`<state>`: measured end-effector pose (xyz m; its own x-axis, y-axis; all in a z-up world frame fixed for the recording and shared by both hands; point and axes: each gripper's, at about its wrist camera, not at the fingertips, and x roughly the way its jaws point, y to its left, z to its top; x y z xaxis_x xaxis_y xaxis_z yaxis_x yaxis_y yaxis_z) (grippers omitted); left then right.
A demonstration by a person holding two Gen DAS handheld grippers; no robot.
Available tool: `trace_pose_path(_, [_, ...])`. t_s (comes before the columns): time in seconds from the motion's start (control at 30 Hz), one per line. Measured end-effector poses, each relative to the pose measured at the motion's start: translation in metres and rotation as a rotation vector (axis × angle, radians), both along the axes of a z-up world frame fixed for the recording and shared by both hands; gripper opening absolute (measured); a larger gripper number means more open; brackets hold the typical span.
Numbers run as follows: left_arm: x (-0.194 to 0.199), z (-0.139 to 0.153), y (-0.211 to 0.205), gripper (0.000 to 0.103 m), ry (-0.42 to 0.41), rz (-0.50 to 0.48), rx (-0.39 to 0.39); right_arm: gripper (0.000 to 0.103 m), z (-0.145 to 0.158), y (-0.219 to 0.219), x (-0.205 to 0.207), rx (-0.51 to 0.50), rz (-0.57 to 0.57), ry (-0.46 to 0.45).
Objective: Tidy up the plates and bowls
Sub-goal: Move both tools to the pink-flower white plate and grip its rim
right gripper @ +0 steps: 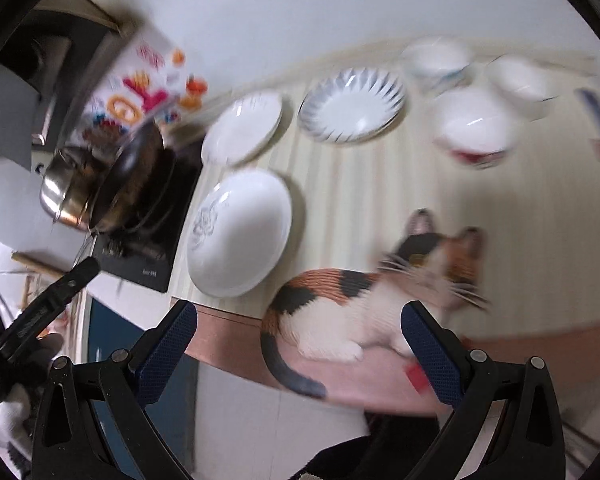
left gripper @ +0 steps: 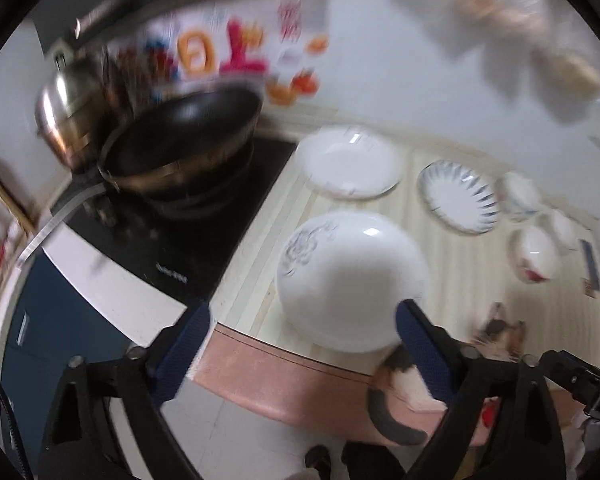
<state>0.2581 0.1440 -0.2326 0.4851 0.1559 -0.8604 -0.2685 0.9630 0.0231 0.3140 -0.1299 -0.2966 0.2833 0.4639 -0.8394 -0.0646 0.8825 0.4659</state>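
While both frames are motion-blurred, the left gripper point(left gripper: 304, 344) and right gripper point(right gripper: 300, 336) both gape wide holding nothing, above the counter point(right gripper: 380, 200) where the big white plate point(right gripper: 240, 234) lies beside the stove point(right gripper: 160, 240), with two plates point(right gripper: 242, 128) and three bowls point(right gripper: 474, 130) beyond it.

Left tool point(left gripper: 302, 344) wide open, blue pads point(left gripper: 418, 344) spread. Big white plate point(left gripper: 352, 280) with grey pattern on table point(left gripper: 460, 272), sitting between the fingers in frame; right pad overlaps its rim, contact unclear. Behind it: plain white plate point(left gripper: 352, 164), then blue-rayed plate point(left gripper: 458, 196) to its right. Three small bowls point(left gripper: 534, 254) clustered far right. Black wok point(left gripper: 184, 136) on dark cooktop point(left gripper: 204, 240) left of plates, steel pot point(left gripper: 66, 108) just behind wok. Calico cat point(left gripper: 500, 332) at table's near edge, partly hidden by right finger. Whole frame motion-blurred.
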Motion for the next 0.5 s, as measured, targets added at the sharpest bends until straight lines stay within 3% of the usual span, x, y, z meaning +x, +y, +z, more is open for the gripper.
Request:
trace_pose_path(0.2, [0.058,-0.072,0.031,0.085,0.121,0.033,-0.064,0.101,-0.092,0.047,0.087,0.019,0.106,0.094])
trace_pose_path(0.3, [0.083,-0.106,0.045,0.080,0.179,0.043,-0.134,0.093,-0.128,0.067,0.116,0.057,0.123,0.145])
trace_pose_path(0.5, [0.109,-0.148,0.056,0.049,0.269,0.019,-0.219,0.050,-0.168,0.096,0.141,0.123,0.142,0.225])
